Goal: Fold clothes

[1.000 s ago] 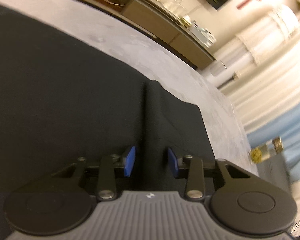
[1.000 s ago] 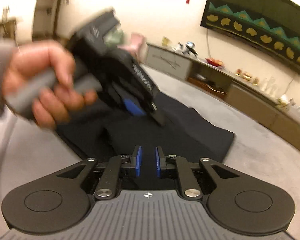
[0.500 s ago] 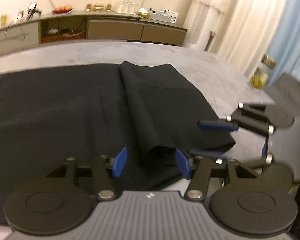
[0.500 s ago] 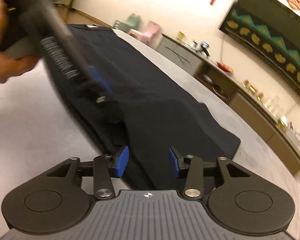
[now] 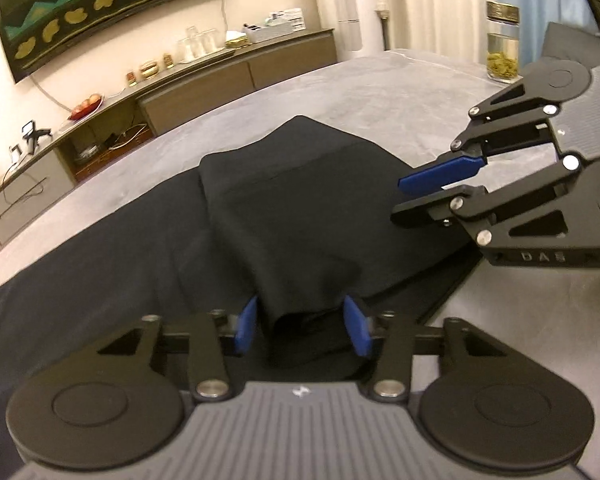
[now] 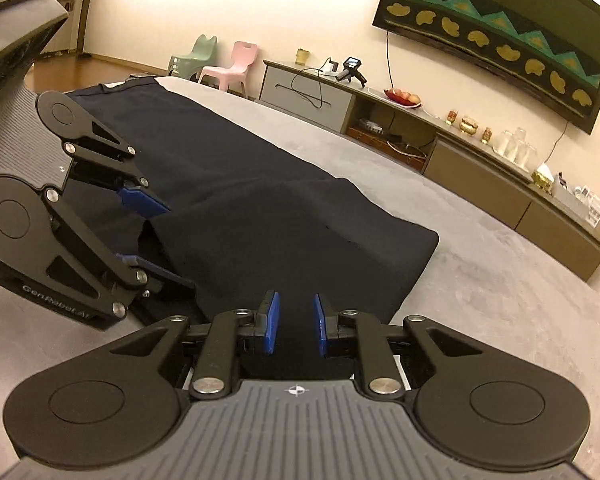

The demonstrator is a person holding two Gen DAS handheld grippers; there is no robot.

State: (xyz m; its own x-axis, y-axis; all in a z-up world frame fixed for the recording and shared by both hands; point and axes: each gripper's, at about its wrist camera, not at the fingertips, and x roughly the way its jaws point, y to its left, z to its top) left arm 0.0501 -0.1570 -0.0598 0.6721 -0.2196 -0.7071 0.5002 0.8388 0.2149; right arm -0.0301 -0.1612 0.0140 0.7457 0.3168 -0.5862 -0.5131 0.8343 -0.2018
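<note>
A long black garment (image 5: 148, 240) lies flat on a grey table (image 5: 380, 96), its near end folded over into a double layer (image 5: 300, 208). My left gripper (image 5: 302, 326) is open, its blue pads on either side of the folded end's raised near corner. My right gripper (image 6: 296, 328) is open with a narrower gap, black cloth (image 6: 300, 232) lying between its pads. The right gripper also shows in the left wrist view (image 5: 424, 196), open at the fold's right edge. The left gripper shows in the right wrist view (image 6: 156, 240), open at the fold's left corner.
A glass jar with a gold lid (image 5: 502, 40) stands on the table's far right. A long low sideboard (image 6: 480, 168) with small ornaments runs along the wall under a dark wall hanging. Two small plastic chairs (image 6: 228, 66) stand beyond the table's far end.
Both grippers have come down low to the folded end of the garment, side by side. The right gripper was nearly shut one second ago and is open now.
</note>
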